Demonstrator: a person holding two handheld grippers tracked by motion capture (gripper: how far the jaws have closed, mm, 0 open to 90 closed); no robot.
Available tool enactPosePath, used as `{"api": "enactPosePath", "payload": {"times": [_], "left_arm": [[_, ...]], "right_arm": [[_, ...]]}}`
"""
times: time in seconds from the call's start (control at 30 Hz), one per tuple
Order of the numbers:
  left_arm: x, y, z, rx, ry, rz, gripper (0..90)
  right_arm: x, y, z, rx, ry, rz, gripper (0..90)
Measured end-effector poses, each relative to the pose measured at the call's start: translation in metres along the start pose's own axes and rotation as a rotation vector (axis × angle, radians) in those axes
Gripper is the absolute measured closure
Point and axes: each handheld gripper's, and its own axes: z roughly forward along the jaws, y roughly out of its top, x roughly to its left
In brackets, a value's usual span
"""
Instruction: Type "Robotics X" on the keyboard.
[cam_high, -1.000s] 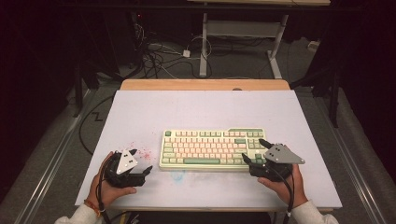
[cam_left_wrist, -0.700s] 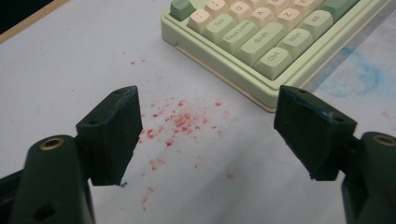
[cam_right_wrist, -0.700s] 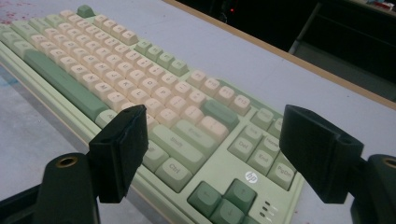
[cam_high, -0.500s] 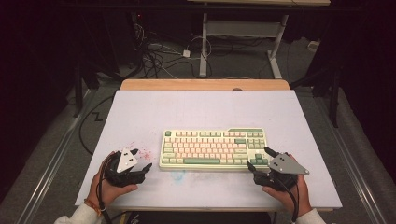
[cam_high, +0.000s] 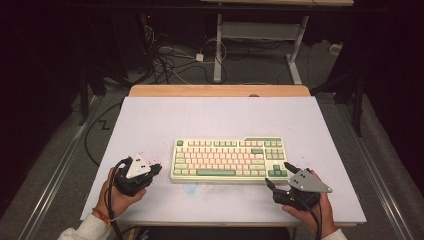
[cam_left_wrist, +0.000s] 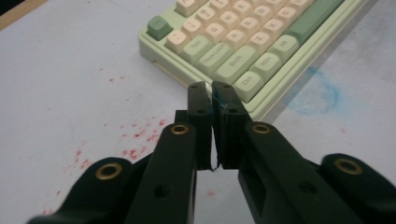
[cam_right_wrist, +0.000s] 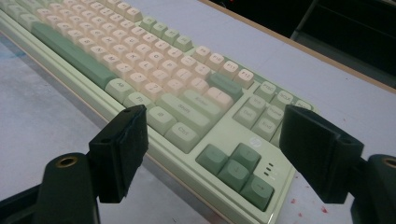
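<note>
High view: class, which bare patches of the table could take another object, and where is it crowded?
Bare: the white tabletop between the wooden far edge and the pale green keyboard, plus strips beside it. Crowded: the near edge, where left gripper and right gripper flank the keyboard.

High view: your forearms are cut off by the bottom edge, and your hands (cam_high: 119, 197) lie largely under the gripper bodies. The keyboard's (cam_high: 229, 159) key legends are too small to read, and the space beyond the worktop's (cam_high: 220, 115) far edge is too dark to make out. Left gripper view: the keyboard (cam_left_wrist: 243, 46) is cropped at the top and right edges, and the closed jaws hide part of its near corner. Right gripper view: the keyboard (cam_right_wrist: 154, 84) runs off the left edge; most legends are blurred.
</note>
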Motion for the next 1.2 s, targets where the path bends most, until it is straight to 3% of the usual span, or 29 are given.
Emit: {"api": "enactPosePath", "payload": {"times": [0.57, 1.2], "left_arm": [[-0.010, 0.037, 0.022, 0.028, -0.097, 0.061, 87.6], [-0.037, 0.093, 0.071, 0.052, -0.198, 0.176, 87.4]], "right_arm": [[0.002, 0.000, 0.004, 0.017, 0.006, -0.020, 24.1], [0.005, -0.002, 0.008, 0.037, 0.026, -0.041, 24.5]]}}
